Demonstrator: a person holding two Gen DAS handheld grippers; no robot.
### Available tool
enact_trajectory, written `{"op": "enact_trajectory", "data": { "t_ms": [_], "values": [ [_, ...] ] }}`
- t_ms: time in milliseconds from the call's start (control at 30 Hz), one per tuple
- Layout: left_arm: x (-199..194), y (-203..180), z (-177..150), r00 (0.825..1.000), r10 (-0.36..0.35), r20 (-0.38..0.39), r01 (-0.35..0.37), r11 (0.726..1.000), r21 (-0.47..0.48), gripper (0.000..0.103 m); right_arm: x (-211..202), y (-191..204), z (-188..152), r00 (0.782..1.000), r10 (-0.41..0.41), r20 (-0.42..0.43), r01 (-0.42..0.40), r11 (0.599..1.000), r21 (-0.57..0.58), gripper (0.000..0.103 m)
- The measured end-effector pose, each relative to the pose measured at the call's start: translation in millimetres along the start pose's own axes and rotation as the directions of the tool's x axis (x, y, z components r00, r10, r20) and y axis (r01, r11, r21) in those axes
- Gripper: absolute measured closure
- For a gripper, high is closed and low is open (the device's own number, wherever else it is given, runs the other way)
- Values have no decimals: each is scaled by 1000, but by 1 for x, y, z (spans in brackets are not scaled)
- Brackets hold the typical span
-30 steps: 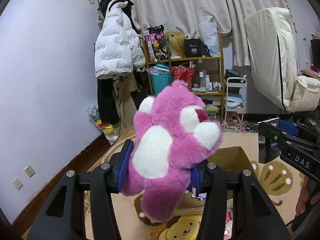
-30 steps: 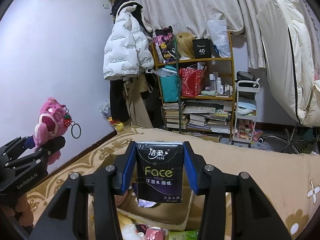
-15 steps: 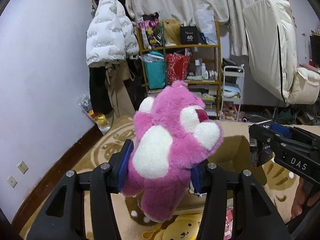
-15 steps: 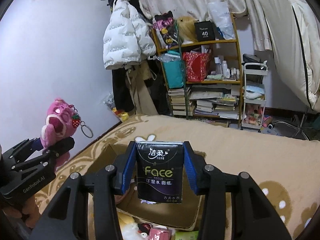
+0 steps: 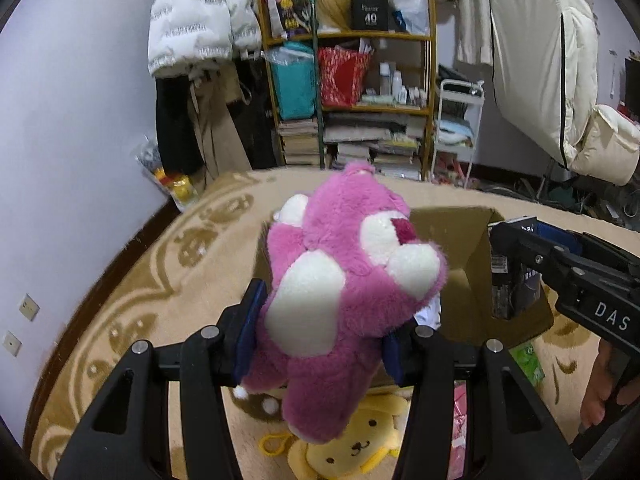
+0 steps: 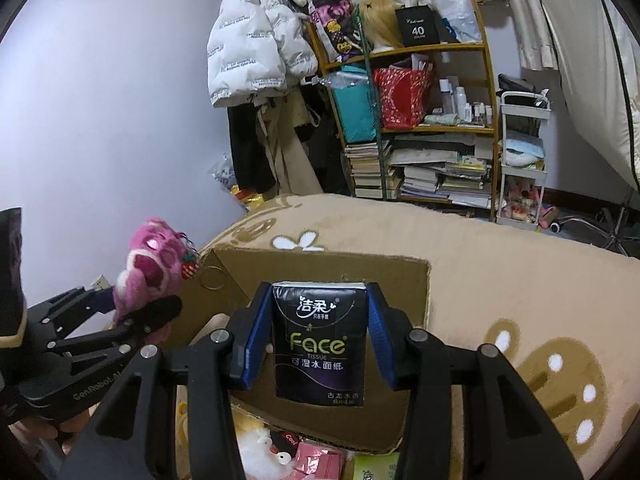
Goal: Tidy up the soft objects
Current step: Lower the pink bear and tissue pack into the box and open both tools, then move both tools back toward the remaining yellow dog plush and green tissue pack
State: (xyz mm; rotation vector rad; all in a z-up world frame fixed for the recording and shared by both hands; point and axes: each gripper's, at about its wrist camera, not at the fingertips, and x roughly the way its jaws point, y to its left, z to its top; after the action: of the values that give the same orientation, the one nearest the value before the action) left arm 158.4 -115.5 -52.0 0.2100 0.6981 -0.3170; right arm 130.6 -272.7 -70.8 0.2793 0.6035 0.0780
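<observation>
My left gripper (image 5: 320, 320) is shut on a pink plush bear (image 5: 344, 292) with white paws, held above the open cardboard box (image 5: 460, 232). In the right wrist view the same bear (image 6: 154, 264) shows at the left, a strawberry charm and key ring hanging from it. My right gripper (image 6: 318, 332) is shut on a black pack of Face tissues (image 6: 320, 340), upright, over the box (image 6: 332, 276). From the left wrist view that right gripper (image 5: 516, 276) hangs at the box's right side.
A yellow plush dog (image 5: 352, 440), pink packets (image 6: 316, 460) and a green pack (image 5: 528, 360) lie on the beige patterned rug (image 5: 160, 280) near the box. A full bookshelf (image 6: 420, 120), a hanging white jacket (image 6: 252, 40) and a white trolley (image 6: 524, 160) stand behind.
Both grippers have sunk and tilted downward with their loads. The box has come nearer and fuller into view under them. Neither grip has changed.
</observation>
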Motion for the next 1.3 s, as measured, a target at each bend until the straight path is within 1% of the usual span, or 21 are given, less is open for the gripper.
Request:
{"op": "enact_trajectory", "data": {
  "t_ms": [100, 233, 367, 433, 533, 667, 733, 767, 800, 967, 1067, 1133, 1167, 1200, 1233, 1267, 1300],
  "values": [
    [9, -2, -5, 999, 6, -35, -6, 1000, 6, 53, 4, -1, -2, 1000, 12, -26, -11, 1000, 12, 55],
    [18, -3, -10, 997, -4, -76, 5, 1000, 8, 53, 9, 1, -6, 998, 23, -61, -23, 1000, 6, 54],
    [17, -6, -11, 997, 6, -74, -4, 1000, 27, 52, 12, 4, -11, 996, 30, -80, -30, 1000, 0, 54],
    [18, -6, -10, 997, 7, -77, -6, 1000, 26, 51, 13, 4, -11, 996, 30, -85, -30, 1000, 0, 54],
    [16, -6, -10, 997, 8, -76, -6, 1000, 22, 47, 13, 4, -12, 996, 30, -87, -30, 1000, 0, 54],
    [16, -4, -8, 997, 10, -75, -8, 1000, 18, 47, 14, 4, -14, 995, 18, -94, -19, 1000, -5, 54],
    [14, -3, -7, 998, 9, -67, -9, 1000, 11, 43, 14, 3, -14, 995, 18, -99, -18, 1000, -5, 54],
    [12, -2, -7, 998, 10, -64, -9, 1000, 7, 37, 14, 3, -15, 994, 17, -104, -18, 1000, -3, 53],
    [11, -1, -6, 998, 12, -59, -12, 1000, 5, 35, 14, 2, -16, 994, 18, -106, -18, 1000, 0, 53],
    [5, 3, -5, 998, 28, -51, -28, 1000, 3, 34, 9, 4, -16, 995, 22, -101, -22, 1000, 0, 51],
    [0, 8, -5, 998, 35, -55, -36, 999, -7, 33, 1, 6, -14, 996, 25, -82, -25, 1000, 2, 39],
    [-6, 11, -5, 997, 40, -59, -41, 999, -17, 29, -6, 8, -12, 997, 24, -70, -23, 1000, 2, 37],
    [-9, 12, -6, 997, 43, -59, -44, 999, -21, 26, -11, 9, -12, 998, 21, -67, -21, 1000, 0, 33],
    [-12, 14, -6, 997, 46, -58, -48, 999, -25, 25, -14, 10, -11, 998, 15, -63, -16, 1000, -1, 24],
    [-16, 15, -6, 997, 51, -57, -53, 998, -27, 24, -20, 11, -12, 998, 8, -56, -8, 1000, -4, 18],
    [-20, 16, -7, 996, 62, -57, -64, 998, -28, 23, -23, 11, -11, 999, 4, -51, -4, 1000, -6, 7],
    [-25, 17, -8, 995, 77, -55, -79, 997, -27, 21, -28, 11, -11, 999, -2, -45, 2, 1000, -9, 1]
  ]
}}
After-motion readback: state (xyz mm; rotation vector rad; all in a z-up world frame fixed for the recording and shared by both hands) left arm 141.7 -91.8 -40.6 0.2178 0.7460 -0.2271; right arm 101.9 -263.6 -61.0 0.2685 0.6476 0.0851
